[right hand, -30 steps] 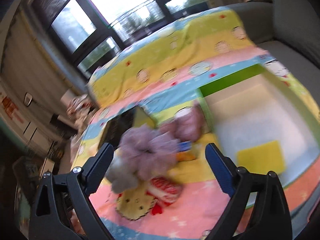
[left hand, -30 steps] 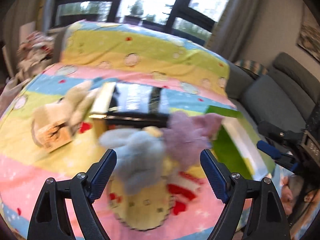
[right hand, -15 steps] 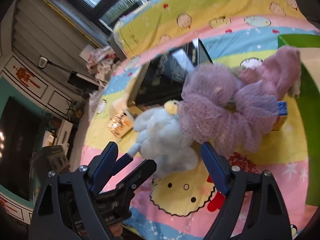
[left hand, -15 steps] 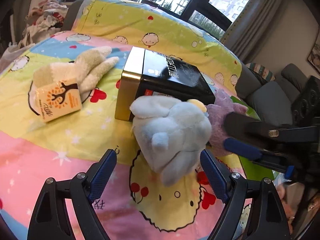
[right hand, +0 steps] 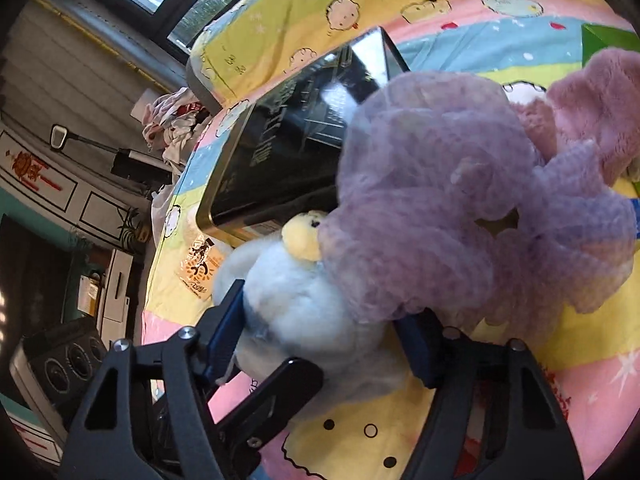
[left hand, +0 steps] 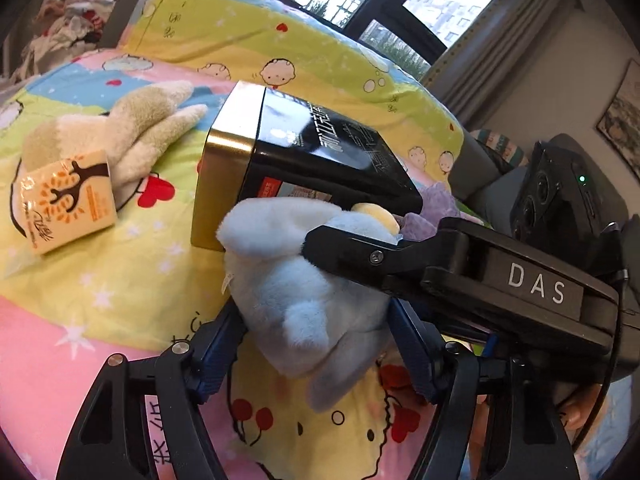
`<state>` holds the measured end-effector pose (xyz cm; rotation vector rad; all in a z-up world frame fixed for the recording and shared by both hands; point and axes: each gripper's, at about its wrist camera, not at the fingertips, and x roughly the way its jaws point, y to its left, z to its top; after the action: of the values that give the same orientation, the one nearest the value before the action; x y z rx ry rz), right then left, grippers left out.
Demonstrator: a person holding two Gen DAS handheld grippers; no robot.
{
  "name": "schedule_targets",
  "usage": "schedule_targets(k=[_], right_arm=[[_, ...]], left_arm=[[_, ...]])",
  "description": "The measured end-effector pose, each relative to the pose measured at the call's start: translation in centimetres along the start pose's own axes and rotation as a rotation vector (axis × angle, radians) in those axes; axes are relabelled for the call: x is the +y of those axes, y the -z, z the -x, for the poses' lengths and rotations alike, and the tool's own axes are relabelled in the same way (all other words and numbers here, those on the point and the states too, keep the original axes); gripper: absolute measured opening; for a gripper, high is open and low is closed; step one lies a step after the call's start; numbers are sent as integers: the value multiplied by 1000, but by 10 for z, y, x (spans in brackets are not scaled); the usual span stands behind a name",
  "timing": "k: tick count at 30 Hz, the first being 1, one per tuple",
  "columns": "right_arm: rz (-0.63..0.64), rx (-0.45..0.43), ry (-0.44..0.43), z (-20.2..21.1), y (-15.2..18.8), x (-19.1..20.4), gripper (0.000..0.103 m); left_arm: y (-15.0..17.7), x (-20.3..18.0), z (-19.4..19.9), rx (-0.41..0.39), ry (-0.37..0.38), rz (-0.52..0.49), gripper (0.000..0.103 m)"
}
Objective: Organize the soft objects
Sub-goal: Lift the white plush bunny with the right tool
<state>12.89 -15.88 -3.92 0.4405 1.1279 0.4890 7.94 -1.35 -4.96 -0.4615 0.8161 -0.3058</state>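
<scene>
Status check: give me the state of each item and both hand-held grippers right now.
Blue plush: squeezed by both grippers.
Left hand-held gripper: shut on blue plush.
Right hand-held gripper: shut on blue plush.
Purple mesh pouf: loose, against plush.
Black box: lying closed.
Beige plush: lying untouched.

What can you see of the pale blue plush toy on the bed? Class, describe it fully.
The pale blue plush toy is fluffy, soft-looking fabric with a small stubby limb and a yellow beak-like part. It lies on the cartoon-print blanket, against the black and gold box, with the purple mesh pouf pressing on it. Both grippers close on it: the left gripper from the front, the right gripper from the side, blue pads against its fur.
</scene>
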Motion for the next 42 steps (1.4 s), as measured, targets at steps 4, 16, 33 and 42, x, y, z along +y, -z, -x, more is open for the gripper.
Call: schedule_targets(k=[4, 16, 33, 42], right_arm=[[32, 3, -11, 13, 7, 12, 68], [15, 124, -117, -1, 44, 51, 69], [34, 189, -88, 4, 33, 23, 91], [100, 159, -144, -8, 24, 32, 90]], left_arm=[[0, -7, 19, 11, -27, -19, 72], [19, 12, 76, 52, -168, 16, 72], [35, 24, 49, 79, -163, 53, 72], [37, 23, 42, 86, -140, 39, 71]])
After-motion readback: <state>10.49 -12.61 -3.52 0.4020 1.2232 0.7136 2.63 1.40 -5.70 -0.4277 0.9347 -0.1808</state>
